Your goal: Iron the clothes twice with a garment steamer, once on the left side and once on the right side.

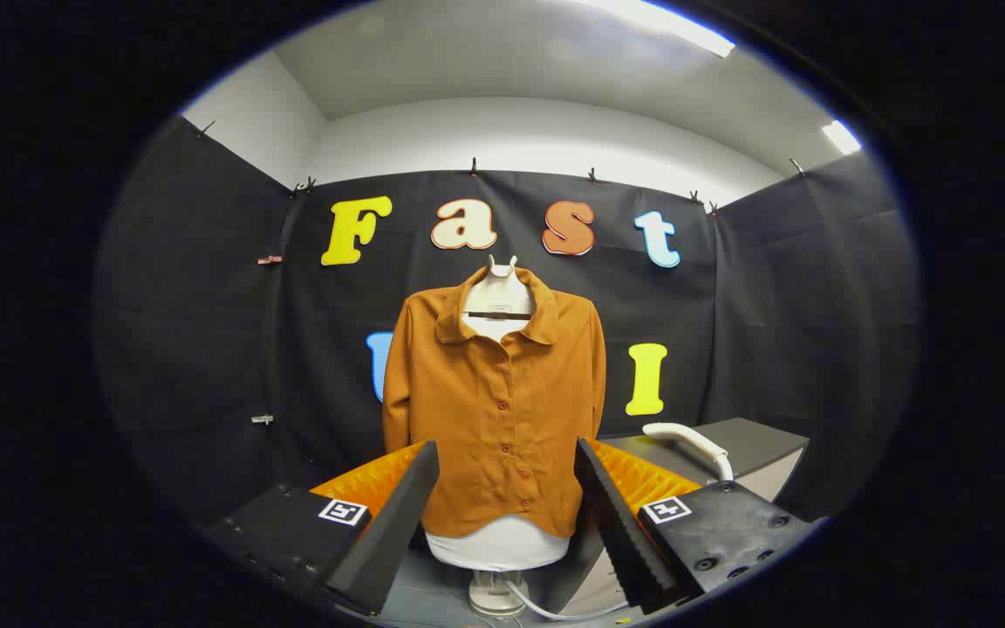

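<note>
A rust-orange button-front shirt hangs upright on a white mannequin torso, facing the gripper, collar spread open at the neck, buttons closed down the middle, long sleeves hanging straight at both sides. It stands beyond the fingers, framed in the gap between them. The white garment steamer lies to the right of the shirt on a grey table, its curved handle tilted; it is apart from the shirt.

gripper fingers spread wide, empty, framing the buttoned shirt on its mannequin beyond.
</note>
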Demonstrator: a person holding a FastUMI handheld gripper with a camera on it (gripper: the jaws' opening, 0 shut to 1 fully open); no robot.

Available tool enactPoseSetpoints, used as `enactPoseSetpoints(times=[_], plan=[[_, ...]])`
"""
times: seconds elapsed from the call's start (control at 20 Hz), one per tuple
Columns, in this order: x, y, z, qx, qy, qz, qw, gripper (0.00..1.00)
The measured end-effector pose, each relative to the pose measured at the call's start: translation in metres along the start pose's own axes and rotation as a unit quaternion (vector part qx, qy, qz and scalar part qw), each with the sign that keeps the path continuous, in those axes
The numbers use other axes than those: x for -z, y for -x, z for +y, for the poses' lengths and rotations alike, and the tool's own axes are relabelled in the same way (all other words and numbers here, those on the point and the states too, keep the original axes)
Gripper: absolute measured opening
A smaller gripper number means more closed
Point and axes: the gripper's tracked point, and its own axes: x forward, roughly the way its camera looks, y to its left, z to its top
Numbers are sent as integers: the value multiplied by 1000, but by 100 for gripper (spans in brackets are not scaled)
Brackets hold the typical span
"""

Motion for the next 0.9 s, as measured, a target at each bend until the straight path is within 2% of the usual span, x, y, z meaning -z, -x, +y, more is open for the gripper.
enactPoseSetpoints(times=[0.9], plan=[[-5,-1,1,5,-2,-2,1000,98]])
